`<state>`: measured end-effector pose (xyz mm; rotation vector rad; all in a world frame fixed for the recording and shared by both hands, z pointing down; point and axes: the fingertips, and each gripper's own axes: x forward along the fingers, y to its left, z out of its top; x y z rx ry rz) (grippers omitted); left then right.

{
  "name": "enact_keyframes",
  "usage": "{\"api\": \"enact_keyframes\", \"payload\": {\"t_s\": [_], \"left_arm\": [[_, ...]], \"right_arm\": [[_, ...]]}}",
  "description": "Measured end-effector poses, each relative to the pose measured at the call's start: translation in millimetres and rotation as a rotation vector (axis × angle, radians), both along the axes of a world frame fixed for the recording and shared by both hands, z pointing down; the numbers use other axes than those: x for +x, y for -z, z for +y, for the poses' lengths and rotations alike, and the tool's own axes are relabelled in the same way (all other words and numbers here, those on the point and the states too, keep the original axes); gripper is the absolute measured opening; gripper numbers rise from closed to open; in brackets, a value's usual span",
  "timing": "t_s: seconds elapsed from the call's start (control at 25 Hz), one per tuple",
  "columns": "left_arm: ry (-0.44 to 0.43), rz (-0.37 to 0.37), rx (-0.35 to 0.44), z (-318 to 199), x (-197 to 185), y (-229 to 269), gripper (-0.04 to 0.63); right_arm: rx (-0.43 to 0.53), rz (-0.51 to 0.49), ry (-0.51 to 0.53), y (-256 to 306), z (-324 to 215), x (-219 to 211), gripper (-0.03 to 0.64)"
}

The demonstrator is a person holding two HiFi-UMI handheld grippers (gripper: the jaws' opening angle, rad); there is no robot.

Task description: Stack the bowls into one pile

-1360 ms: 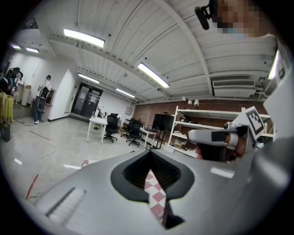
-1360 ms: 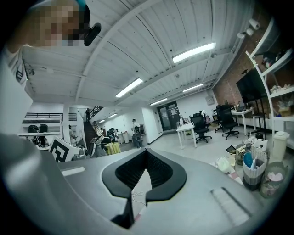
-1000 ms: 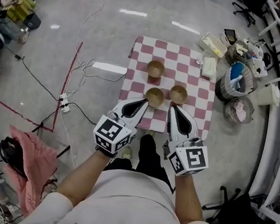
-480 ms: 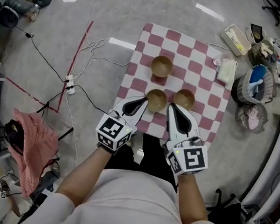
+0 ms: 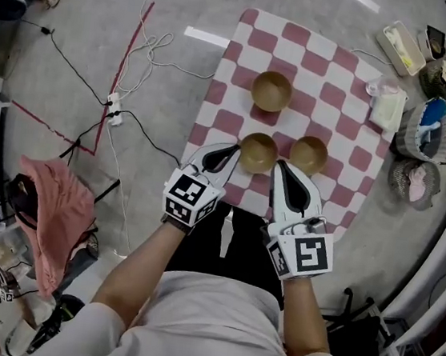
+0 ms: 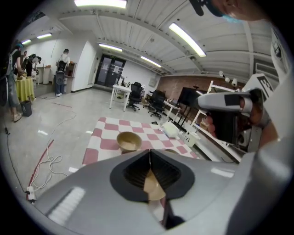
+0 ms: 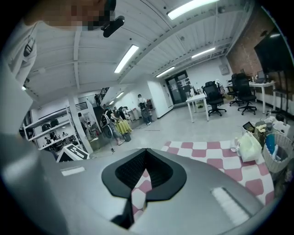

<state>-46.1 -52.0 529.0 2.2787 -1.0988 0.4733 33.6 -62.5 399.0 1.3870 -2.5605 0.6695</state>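
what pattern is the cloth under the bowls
The cloth is pink-and-white checked; head view shows it best.

The left gripper [image 5: 230,150] has crept forward, just beside the nearest bowl [image 5: 258,152]. The right gripper [image 5: 280,165] now points between that bowl and the right-hand bowl [image 5: 309,153].

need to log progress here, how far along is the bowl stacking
Done: nothing is stacked. The far bowl, middle bowl and right bowl sit apart on the checkered cloth. In hand: nothing; the left gripper and right gripper are shut and empty, either side of the middle bowl. Left: all of it, two bowls to go onto a third.
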Motion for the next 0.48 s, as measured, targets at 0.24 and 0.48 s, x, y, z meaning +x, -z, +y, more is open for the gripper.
{"api": "enact_keyframes", "payload": {"t_s": [0.24,0.48], "left_arm": [[-0.028,0.000,-0.082,6,0,-51,0.008],[-0.022,-0.018,-0.135,7,-2,-89,0.014]], "right_arm": [[-0.039,0.025,-0.033,-29,0,-3,0.009],[-0.056,0.037,-0.066,-49,0,-4,0.009]]}}
